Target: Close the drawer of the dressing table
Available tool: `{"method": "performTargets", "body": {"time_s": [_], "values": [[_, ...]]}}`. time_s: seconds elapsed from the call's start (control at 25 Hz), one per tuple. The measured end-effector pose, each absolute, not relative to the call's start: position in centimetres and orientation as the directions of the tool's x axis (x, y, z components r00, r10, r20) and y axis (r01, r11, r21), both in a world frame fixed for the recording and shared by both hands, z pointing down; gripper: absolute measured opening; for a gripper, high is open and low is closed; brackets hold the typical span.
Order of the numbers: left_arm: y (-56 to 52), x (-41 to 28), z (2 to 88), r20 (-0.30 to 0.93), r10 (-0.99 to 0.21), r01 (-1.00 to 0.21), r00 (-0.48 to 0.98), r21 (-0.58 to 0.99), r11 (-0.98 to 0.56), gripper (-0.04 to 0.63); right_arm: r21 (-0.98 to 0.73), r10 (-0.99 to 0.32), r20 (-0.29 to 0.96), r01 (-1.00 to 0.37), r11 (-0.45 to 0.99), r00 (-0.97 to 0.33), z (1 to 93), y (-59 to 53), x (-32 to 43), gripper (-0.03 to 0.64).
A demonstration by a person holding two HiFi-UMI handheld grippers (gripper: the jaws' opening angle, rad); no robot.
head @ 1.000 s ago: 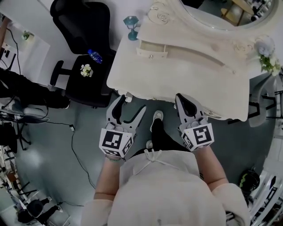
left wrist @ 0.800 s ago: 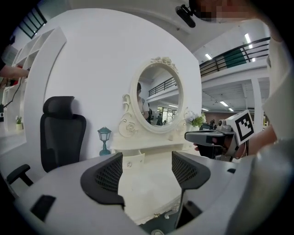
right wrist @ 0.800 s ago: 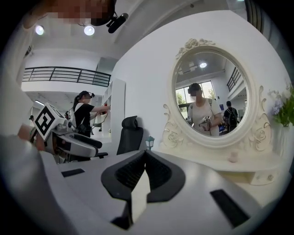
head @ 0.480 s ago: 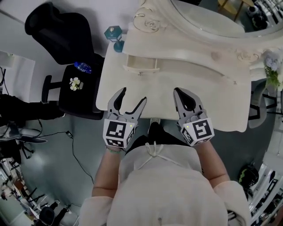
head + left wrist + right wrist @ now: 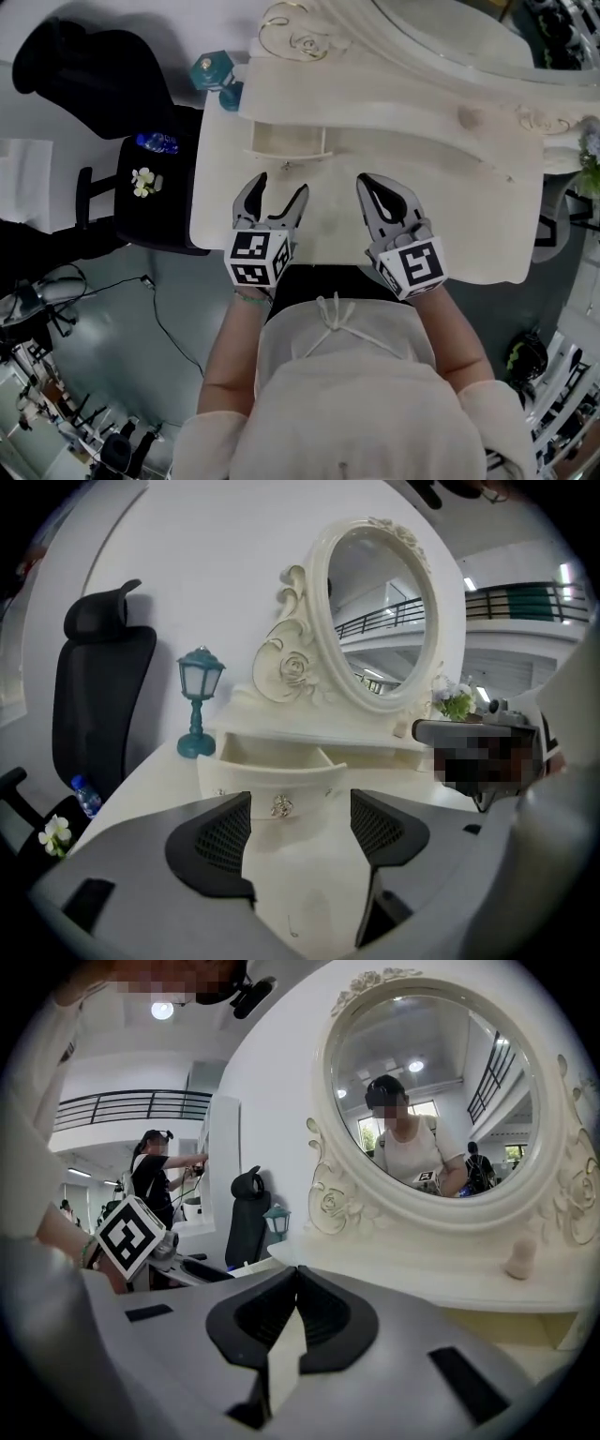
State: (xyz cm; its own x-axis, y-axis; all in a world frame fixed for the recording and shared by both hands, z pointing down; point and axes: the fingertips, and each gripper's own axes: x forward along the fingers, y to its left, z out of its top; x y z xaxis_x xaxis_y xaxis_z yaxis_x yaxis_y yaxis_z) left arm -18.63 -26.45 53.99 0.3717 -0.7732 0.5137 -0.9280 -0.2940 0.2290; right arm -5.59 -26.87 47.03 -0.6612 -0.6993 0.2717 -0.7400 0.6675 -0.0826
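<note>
The drawer stood pulled out at the left rear of the surface, below the mirror and right of a teal lamp. The left tongs hung spread and empty just short of the drawer front, its knob showing between the jaws, untouched. The right tongs hovered alongside over the surface, pressed together on nothing.

Two tools: one left tool, one right tool. One surface, one drawer, one mirror, one lamp, one chair, one bottle.
</note>
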Motion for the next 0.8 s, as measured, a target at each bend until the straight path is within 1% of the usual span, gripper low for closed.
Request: {"method": "performTargets", "body": {"time_s": [0.2, 0.36, 0.4, 0.48, 0.52, 0.6, 0.68, 0.8], "values": [[-27.8, -18.2, 56.9, 0.563, -0.745, -0.933, 0.358, 0.186, -0.308, 0.348, -0.138, -0.696, 0.296, -0.75, 0.646, -0.654, 48.8, -28.0, -5.3, 0.006], [-28.7, -18.2, 57.9, 0.581, -0.736, -0.937, 0.346, 0.186, -0.294, 0.338, -0.154, -0.698, 0.319, -0.762, 0.629, -0.641, 49.7, -28.4, -4.7, 0.006], [-28.8, -18.3, 58.0, 0.584, -0.738, -0.94, 0.339, 0.185, -0.285, 0.315, -0.156, -0.698, 0.327, -0.764, 0.626, -0.638, 49.9, -28.5, -4.5, 0.006], [-29.2, -18.7, 58.1, 0.585, -0.746, -0.947, 0.319, 0.18, -0.264, 0.228, -0.173, -0.697, 0.342, -0.772, 0.612, -0.63, 50.3, -28.7, -4.1, 0.006], [-29.3, -18.8, 58.1, 0.587, -0.747, -0.95, 0.312, 0.179, -0.255, 0.194, -0.184, -0.698, 0.347, -0.775, 0.604, -0.626, 50.5, -28.8, -3.8, 0.006], [-29.3, -18.8, 58.3, 0.595, -0.742, -0.951, 0.309, 0.185, -0.247, 0.143, -0.204, -0.701, 0.355, -0.783, 0.587, -0.618, 50.8, -29.0, -3.3, 0.006], [-29.3, -18.7, 58.4, 0.605, -0.733, -0.95, 0.311, 0.182, -0.253, 0.106, -0.216, -0.705, 0.358, -0.789, 0.575, -0.612, 50.9, -29.2, -3.0, 0.006], [-29.3, -18.5, 58.4, 0.625, -0.717, -0.949, 0.309, 0.157, -0.273, 0.103, -0.22, -0.708, 0.357, -0.792, 0.57, -0.609, 50.9, -29.5, -2.8, 0.006]]}}
